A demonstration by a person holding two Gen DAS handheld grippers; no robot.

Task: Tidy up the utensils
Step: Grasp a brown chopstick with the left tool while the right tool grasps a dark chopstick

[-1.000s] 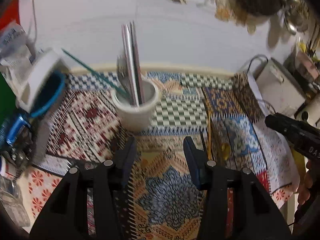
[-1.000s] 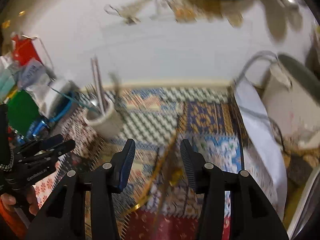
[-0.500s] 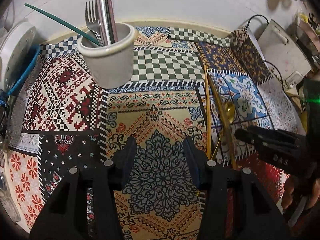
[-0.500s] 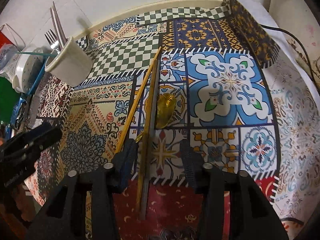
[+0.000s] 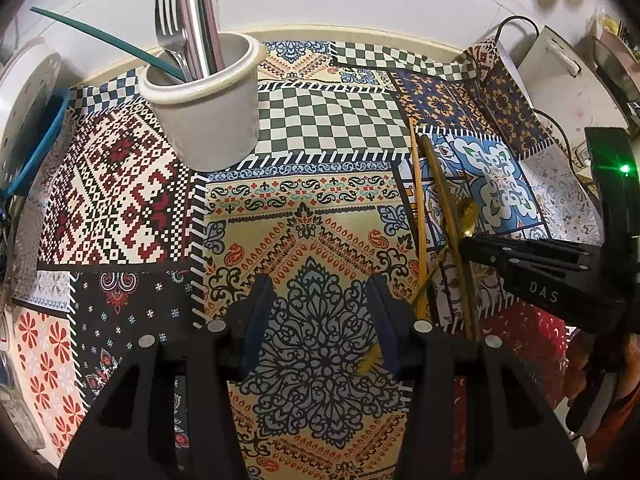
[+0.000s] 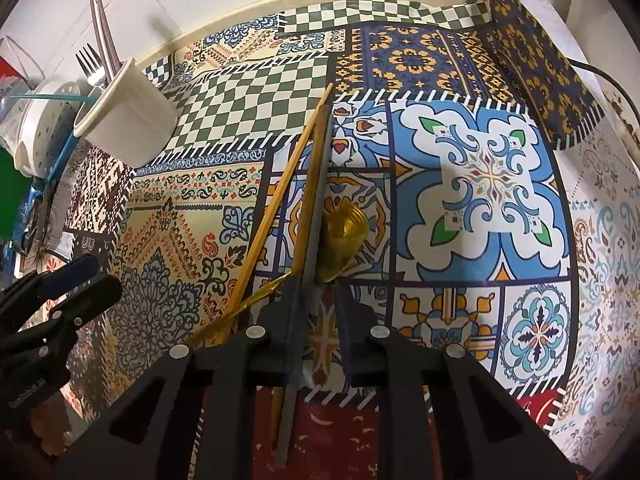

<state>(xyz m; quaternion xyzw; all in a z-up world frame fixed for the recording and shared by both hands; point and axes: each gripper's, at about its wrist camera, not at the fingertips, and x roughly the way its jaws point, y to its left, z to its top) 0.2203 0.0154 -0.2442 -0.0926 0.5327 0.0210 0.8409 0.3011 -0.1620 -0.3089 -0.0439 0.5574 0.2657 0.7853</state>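
Cup (image 5: 208, 116) stands far left on the patterned tabletop (image 5: 320, 128), upright. It holds a fork (image 5: 170, 28), flat steel handles (image 5: 198, 12) and a teal straw (image 5: 100, 40). Judged stable, heavy enough not to tip when you drop a utensil in.

Left gripper (image 5: 318, 308) hovers low over the mat's centre, spread, nothing between its fingers. It is well apart from the cup and just left of the loose utensils.

Loose utensils lie right of centre, bundled lengthwise and touching or overlapping:
- yellow chopstick (image 6: 276, 200), leftmost, thin; judged light, stiff and prone to roll.
- grey stick (image 6: 316, 208), flat and long; looks like metal, so probably slick under the pads.
- gold spoon (image 6: 344, 236), bowl just right of the grey stick; its handle runs under the sticks towards the left. Polished, likely slippery.

Right gripper (image 6: 316, 292) is down on the bundle, fingers part spread. The grey stick passes between them, against the left finger (image 6: 290, 320); not yet pinched as far as you can tell.

Judgement: take the grey stick near its middle, where you are, so that it does not swing when lifted. Squeeze across the flat faces. Watch the chopstick: it may drag along.
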